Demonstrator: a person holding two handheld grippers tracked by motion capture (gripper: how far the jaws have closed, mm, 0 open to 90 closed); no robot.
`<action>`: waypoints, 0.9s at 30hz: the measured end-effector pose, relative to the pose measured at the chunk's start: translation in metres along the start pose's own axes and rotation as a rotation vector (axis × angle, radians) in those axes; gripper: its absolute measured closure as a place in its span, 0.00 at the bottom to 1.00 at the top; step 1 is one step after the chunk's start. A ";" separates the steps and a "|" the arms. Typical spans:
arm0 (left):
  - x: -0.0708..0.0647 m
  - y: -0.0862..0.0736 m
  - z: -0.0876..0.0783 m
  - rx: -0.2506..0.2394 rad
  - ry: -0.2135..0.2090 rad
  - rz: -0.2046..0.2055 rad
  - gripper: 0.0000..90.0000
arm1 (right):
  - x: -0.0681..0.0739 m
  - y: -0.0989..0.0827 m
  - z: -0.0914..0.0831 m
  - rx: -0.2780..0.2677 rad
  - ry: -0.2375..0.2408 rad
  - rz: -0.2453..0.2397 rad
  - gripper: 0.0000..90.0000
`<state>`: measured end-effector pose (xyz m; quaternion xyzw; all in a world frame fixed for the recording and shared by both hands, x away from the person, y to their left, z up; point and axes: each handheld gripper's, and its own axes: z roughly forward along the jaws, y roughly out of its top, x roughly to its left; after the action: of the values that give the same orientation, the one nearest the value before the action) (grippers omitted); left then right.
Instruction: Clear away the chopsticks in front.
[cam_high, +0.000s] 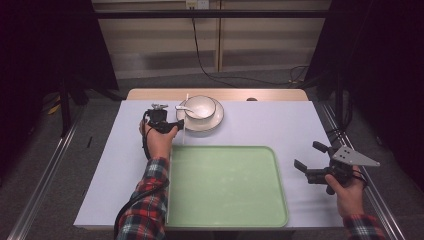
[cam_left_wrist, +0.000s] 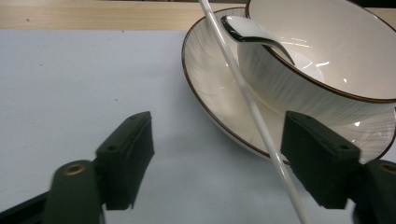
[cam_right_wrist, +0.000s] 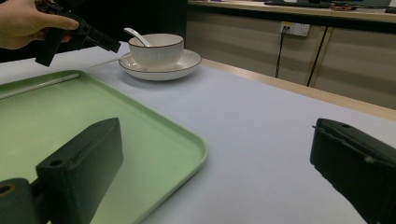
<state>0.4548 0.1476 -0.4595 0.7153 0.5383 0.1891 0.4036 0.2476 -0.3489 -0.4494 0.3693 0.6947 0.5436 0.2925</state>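
Observation:
A white bowl (cam_high: 201, 106) with a dark rim stands on a matching plate (cam_high: 216, 119) at the back of the table. A white spoon (cam_high: 183, 107) rests in the bowl, its handle over the left rim. A thin white stick (cam_high: 184, 127) lies against the plate's left side. My left gripper (cam_high: 175, 123) is open beside the plate. In the left gripper view the stick (cam_left_wrist: 243, 88) runs between the jaws, close to the right one, untouched. My right gripper (cam_high: 306, 154) is open over the sheet, right of the green tray (cam_high: 227, 185), holding nothing.
A second thin white stick (cam_high: 168, 190) lies along the tray's left edge. A pale sheet (cam_high: 280, 125) covers the table, with a wooden strip (cam_high: 215, 94) bare at the back. Metal rails (cam_high: 50, 165) run along both sides.

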 end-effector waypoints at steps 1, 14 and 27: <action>0.000 0.000 0.001 -0.013 0.008 0.014 0.32 | 0.000 0.000 0.000 0.000 0.000 0.000 0.02; -0.006 0.005 0.005 -0.004 -0.039 -0.007 0.58 | 0.000 0.000 0.000 0.004 -0.003 0.003 0.02; -0.014 0.008 0.014 0.051 -0.011 0.027 0.59 | -0.001 0.000 0.000 0.005 0.001 0.001 0.02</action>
<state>0.4651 0.1287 -0.4592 0.7334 0.5313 0.1769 0.3855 0.2480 -0.3494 -0.4495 0.3701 0.6960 0.5421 0.2910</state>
